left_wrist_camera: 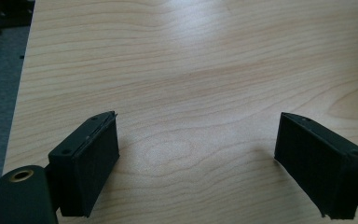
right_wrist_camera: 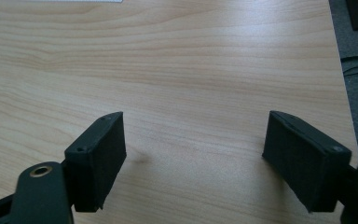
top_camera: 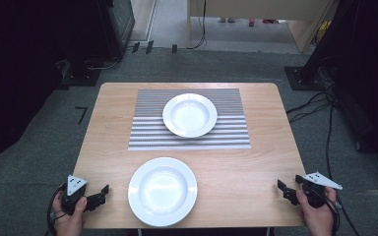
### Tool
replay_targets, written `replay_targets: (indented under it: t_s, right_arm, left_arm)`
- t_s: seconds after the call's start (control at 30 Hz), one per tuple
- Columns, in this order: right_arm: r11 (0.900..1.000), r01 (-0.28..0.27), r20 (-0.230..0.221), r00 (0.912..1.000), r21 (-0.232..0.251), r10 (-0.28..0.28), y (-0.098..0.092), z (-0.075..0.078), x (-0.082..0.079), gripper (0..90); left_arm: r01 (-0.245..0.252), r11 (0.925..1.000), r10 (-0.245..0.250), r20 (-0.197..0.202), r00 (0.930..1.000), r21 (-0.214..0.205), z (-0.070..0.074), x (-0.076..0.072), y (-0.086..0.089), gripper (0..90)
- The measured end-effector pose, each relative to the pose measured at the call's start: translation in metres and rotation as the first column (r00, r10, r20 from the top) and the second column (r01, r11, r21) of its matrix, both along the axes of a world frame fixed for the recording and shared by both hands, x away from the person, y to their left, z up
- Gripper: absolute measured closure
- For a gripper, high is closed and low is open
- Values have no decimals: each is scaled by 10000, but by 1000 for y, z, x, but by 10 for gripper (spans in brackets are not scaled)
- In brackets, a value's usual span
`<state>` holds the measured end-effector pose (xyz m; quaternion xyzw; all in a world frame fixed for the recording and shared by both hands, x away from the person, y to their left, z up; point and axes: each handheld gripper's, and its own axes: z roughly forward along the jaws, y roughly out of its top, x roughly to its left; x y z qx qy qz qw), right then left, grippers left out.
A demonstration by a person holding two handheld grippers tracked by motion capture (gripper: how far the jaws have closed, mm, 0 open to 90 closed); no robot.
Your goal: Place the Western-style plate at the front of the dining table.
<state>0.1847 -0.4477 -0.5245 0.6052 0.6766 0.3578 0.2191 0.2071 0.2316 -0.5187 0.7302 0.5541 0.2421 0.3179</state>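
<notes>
My left gripper (top_camera: 100,195) and right gripper (top_camera: 283,189) both stand wide apart with nothing between the matte black, block-shaped pads but pale wood grain. The near plate (top_camera: 162,191), round, glossy white with a broad rim, lies on the wooden table (top_camera: 256,167) between my two hands, just beside the left fingertips, farther from the right. The high view adds a second white plate (top_camera: 190,114) on a grey striped woven placemat (top_camera: 147,132).

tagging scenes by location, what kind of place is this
Probably a lab or recording room dressed as a dining spot: wooden table with two white plates and a striped placemat, cables across grey carpet.
</notes>
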Motion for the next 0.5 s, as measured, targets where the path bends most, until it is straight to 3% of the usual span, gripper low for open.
replay_targets:
  t_s: [0.3,0.5]
  right_arm:
    - [9936,-192,-201,9997,-1116,170,13,-1,2,114]
    - [9935,-202,-258,9995,-1124,174,13,-2,2,94]
  left_arm:
    - [-10,10000,10,8,10000,-4,0,0,0,131]
    - [-64,10000,64,0,10000,-25,0,0,0,129]
